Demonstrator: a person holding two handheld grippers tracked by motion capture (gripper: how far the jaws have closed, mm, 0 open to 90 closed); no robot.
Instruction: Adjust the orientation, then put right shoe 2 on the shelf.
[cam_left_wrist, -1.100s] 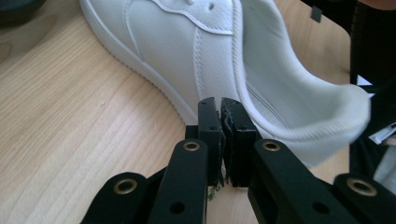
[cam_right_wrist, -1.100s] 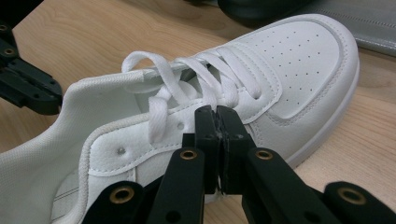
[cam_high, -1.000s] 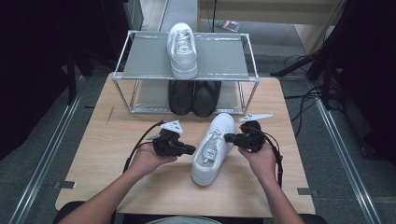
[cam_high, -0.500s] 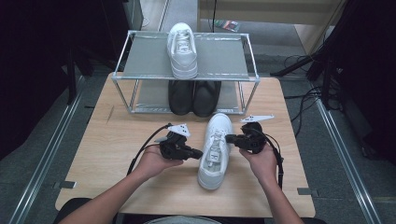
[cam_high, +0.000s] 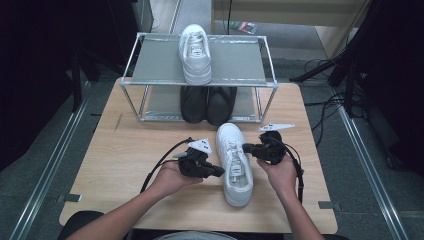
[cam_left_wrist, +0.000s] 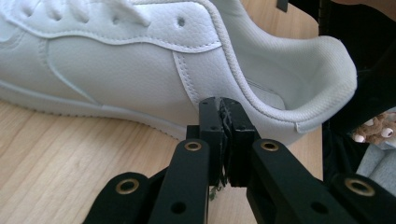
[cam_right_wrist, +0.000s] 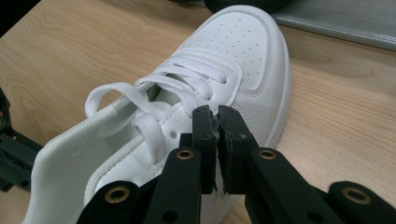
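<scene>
Sneaker (cam_high: 234, 162) on table (cam_high: 125, 155) between grippers, before shoe rack (cam_high: 150, 65).

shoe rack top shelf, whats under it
Under the top shelf, two black shoes stand side by side on the lower shelf, toes toward the person. Their rear parts are covered by the shelf.

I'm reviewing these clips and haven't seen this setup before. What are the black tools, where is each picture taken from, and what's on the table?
A person holds a hand-held gripper in each hand: the left hand-held gripper and the right hand-held gripper, both with jaws shut on nothing. The high view looks down from above; each of the other two pictures comes from a camera riding on one gripper. They flank a white sneaker on the wooden table, pressing its sides. Behind stands a shoe rack with a second white sneaker on top and black shoes below.
</scene>
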